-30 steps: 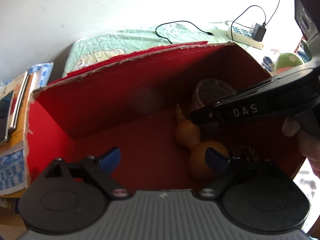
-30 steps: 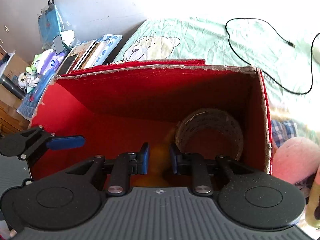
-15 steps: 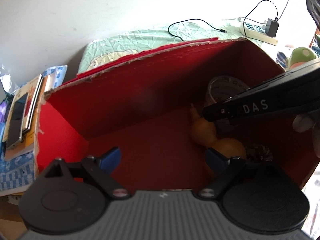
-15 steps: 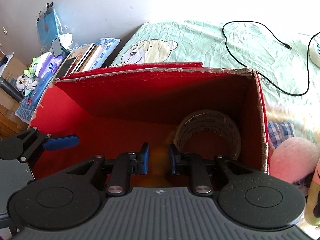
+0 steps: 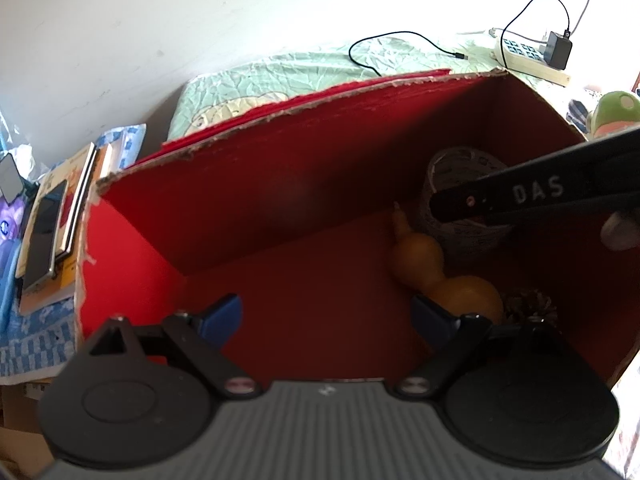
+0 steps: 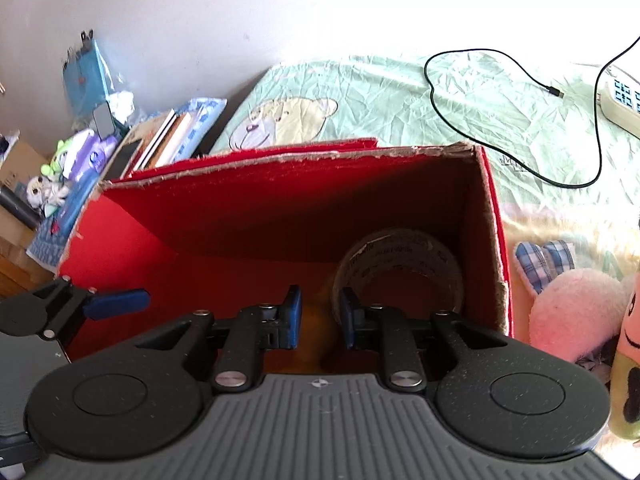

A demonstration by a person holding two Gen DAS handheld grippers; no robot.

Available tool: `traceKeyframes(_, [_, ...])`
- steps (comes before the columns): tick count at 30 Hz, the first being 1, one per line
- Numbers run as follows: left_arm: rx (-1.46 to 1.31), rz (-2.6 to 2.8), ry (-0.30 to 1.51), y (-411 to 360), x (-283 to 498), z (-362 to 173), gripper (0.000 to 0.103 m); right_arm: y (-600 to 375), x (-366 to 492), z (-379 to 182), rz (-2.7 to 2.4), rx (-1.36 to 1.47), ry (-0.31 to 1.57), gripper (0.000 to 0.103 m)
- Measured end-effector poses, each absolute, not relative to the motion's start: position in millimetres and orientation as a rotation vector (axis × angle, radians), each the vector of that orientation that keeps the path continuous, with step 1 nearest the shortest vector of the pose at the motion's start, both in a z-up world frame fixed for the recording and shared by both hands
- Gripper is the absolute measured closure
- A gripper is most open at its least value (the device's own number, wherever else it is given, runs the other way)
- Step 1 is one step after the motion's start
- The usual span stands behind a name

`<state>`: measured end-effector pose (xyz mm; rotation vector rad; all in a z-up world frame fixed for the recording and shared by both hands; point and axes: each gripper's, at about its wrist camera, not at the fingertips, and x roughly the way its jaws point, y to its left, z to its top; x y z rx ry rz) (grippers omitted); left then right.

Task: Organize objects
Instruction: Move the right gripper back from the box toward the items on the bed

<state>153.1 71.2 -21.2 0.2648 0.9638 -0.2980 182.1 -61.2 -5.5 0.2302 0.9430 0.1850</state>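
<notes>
Your right gripper (image 6: 320,316), jaws narrow and empty, hangs above the gourd (image 5: 440,272) lying in the red box (image 5: 280,200) (tape roll (image 6: 400,268) just ahead-right). Left gripper (image 5: 326,316) gapes wide; lift straight out.

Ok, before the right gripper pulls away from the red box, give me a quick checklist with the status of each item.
1. Gourd lying on the floor of the red box: ok.
2. Tape roll standing in the box's far right corner: ok.
3. Pine cone inside, beside the gourd: ok.
4. Right gripper free of any object: ok; a narrow gap shows between its pads and nothing is clamped.
5. Left gripper open and holding nothing: ok.
6. Right gripper above the box rim for withdrawal: cannot tell.
</notes>
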Motion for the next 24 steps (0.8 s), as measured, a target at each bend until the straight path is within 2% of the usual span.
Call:
traceKeyframes(12, [0.197,-0.204,0.91,75.8,133.7,4.7,0.012,-84.0,138.9,9.8,0.188,0.336,0.727,0.079])
traceKeyframes(17, [0.24,-0.12,0.877,67.0,109.4,18.1,0.012,-88.5,111.9,28.1,0.181,0.307,0.619,0.073])
traceKeyframes(23, [0.245,-0.062,0.86,55.8,86.7,31.2,0.011,-95.4,86.4,39.0,0.185,0.322,0.561,0.059])
traceKeyframes(24, [0.252,-0.049,0.856,54.2,83.4,32.6,0.011,-96.5,81.3,39.7,0.186,0.324,0.552,0.053])
